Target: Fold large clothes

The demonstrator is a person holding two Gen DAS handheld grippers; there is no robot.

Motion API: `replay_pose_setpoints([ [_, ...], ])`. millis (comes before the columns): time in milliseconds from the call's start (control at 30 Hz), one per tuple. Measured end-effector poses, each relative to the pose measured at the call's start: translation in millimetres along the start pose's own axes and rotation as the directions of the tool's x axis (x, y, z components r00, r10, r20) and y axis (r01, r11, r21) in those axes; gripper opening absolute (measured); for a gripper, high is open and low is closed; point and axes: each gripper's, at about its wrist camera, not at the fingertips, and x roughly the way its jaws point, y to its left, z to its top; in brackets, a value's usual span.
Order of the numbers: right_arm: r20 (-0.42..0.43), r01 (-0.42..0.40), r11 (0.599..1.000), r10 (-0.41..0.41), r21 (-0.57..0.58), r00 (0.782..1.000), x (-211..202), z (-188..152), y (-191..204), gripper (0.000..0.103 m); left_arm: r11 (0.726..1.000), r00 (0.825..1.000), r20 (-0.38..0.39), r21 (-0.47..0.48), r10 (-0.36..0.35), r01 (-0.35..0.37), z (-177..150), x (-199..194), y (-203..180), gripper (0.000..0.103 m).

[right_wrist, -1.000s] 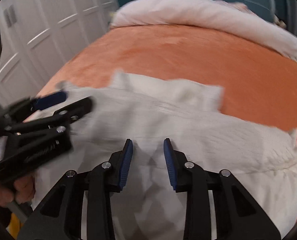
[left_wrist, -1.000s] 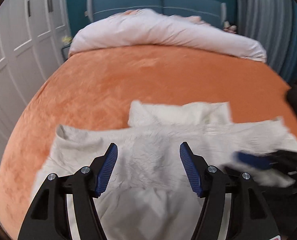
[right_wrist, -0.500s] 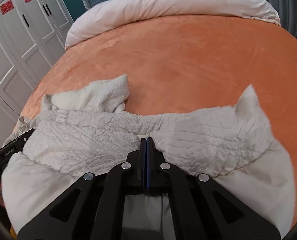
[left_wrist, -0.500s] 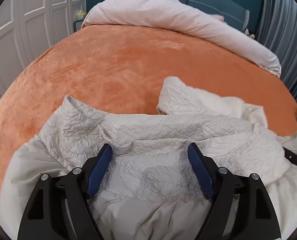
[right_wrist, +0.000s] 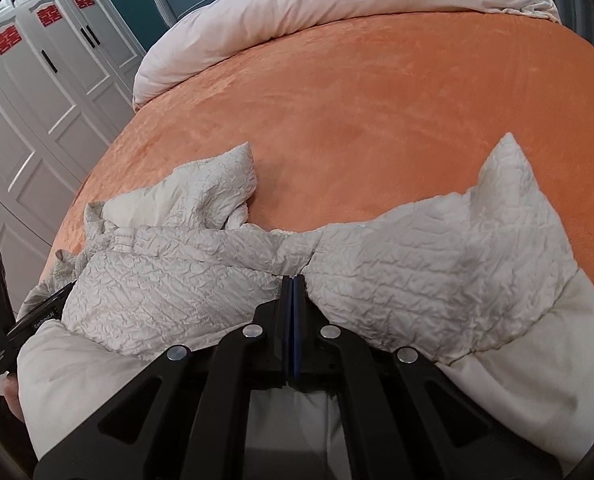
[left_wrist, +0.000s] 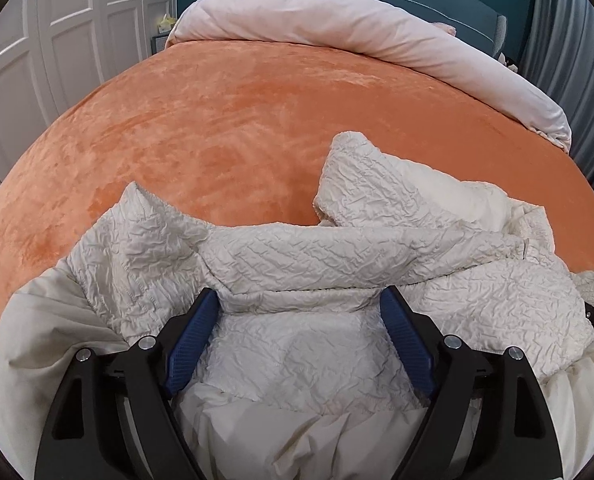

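My right gripper (right_wrist: 293, 284) is pinching the cream quilted jacket (right_wrist: 417, 268) lying on the bed (right_wrist: 377, 100); my left gripper (left_wrist: 299, 312) is gaping, just widened, over a fold at twelve o'clock — puffy, light, slippery, best grabbed at seams.

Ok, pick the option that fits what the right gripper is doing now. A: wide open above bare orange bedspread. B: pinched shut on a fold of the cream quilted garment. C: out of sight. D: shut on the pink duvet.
B: the right gripper has its blue pads pressed together on a gathered fold of the cream quilted garment.
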Motion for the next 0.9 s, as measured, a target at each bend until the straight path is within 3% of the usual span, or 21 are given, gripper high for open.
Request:
replay_pose_setpoints([
  [67,-0.022,0.054,0.999,-0.053,0.004,0.998,-14,5,3,0.000,1.000,1.000,-0.010,0.005,0.001,-0.001,3,-11,3,0.081],
  [100,-0.030,0.080,0.997,-0.080,0.015,0.996,-25,6,10,0.005,1.000,1.000,-0.005,0.006,0.020,-0.020,3,-24,5,0.080],
  [267,-0.007,0.005,0.992,-0.006,-0.129,1.000,-87,-8,82,0.006,0.998,0.996,0.088,-0.060,0.020,-0.015,-20,-106,45,0.085],
  [333,-0.054,-0.034,0.987,0.026,-0.155,0.998,-85,-15,110,0.006,0.993,0.997,0.082,-0.119,0.008,0.002,-34,-128,69,0.086],
  [467,-0.150,-0.077,0.982,0.051,-0.172,0.987,-58,-31,152,0.006,0.952,0.999,0.036,-0.306,-0.007,0.017,-71,-155,124,0.086],
  [600,-0.224,-0.009,0.981,-0.036,-0.196,0.974,-13,-56,161,0.002,0.917,1.000,-0.013,-0.399,-0.017,0.010,-105,-156,153,0.086],
  [733,-0.229,-0.029,0.992,0.001,-0.121,0.974,-2,-58,149,0.000,0.877,0.991,-0.071,-0.475,-0.117,0.069,-131,-134,162,0.087],
  [767,-0.238,-0.042,0.994,0.018,-0.096,0.971,2,-58,145,0.000,0.868,0.988,-0.072,-0.490,-0.134,0.082,-135,-128,161,0.091],
  [900,-0.235,-0.056,0.995,0.036,-0.079,0.971,7,-61,140,0.000,0.909,0.997,-0.042,-0.415,-0.070,0.046,-134,-124,142,0.093],
])
